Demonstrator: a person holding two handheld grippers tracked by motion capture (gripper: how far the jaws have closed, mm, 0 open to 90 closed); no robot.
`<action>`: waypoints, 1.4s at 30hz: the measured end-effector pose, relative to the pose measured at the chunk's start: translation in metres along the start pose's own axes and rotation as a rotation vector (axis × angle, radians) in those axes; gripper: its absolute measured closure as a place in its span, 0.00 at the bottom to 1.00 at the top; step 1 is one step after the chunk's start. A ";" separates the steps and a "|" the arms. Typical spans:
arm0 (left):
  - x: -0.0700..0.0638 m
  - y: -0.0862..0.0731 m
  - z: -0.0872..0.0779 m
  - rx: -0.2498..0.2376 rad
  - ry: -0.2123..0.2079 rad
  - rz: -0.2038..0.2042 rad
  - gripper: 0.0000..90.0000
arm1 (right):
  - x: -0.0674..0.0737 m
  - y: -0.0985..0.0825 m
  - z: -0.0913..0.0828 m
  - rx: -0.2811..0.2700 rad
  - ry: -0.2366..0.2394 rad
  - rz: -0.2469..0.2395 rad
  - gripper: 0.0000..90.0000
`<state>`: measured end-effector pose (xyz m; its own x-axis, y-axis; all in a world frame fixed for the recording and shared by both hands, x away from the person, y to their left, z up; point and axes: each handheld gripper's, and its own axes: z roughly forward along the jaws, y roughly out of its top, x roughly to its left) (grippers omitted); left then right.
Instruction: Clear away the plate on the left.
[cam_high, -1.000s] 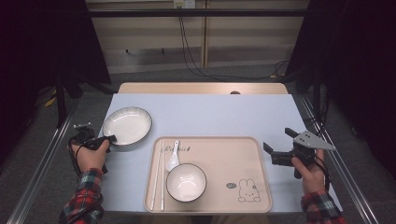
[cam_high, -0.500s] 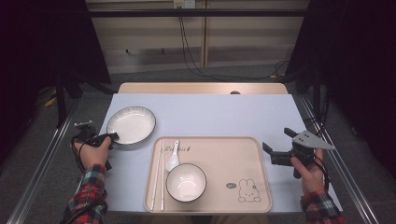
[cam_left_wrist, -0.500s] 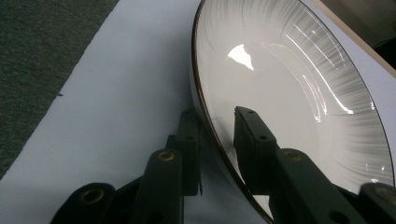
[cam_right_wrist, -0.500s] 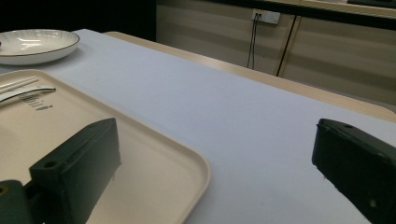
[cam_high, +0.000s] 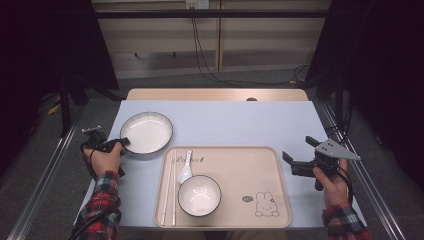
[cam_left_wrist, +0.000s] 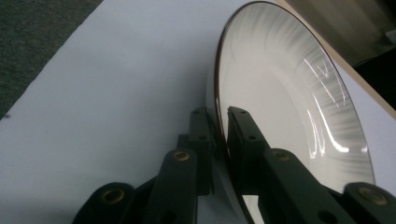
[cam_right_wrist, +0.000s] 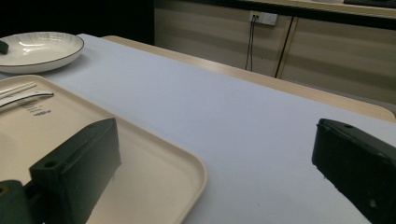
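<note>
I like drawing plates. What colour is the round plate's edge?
The white round plate has a thin dark rim with grey streaks inside; left gripper view shows it best.

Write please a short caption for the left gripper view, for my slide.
The left gripper closes its two black jaws on the rim of a white plate on the table.

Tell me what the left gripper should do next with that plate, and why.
Probably lift the plate slightly and carry it toward the tray. The left gripper has just been closing, and its fingers now pinch the plate's near rim, one on each side. The tray's right half looks free, beside the bowl.
</note>
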<state>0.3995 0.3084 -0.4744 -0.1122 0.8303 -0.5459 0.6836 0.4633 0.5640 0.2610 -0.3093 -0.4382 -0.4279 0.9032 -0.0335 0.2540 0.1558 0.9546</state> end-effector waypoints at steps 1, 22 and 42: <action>-0.003 0.003 -0.001 -0.003 -0.013 0.002 0.93 | 0.000 0.000 0.000 -0.004 -0.002 0.000 0.01; -0.044 0.032 -0.008 -0.013 -0.006 0.205 0.94 | -0.004 -0.001 -0.001 -0.001 -0.010 0.007 0.01; -0.069 0.038 -0.027 0.008 -0.091 0.210 0.94 | 0.010 0.007 0.011 0.046 0.040 -0.052 0.01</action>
<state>0.4137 0.2776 -0.3984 0.0981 0.8766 -0.4711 0.6905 0.2809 0.6665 0.2685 -0.2950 -0.4349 -0.4759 0.8768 -0.0694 0.2698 0.2206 0.9373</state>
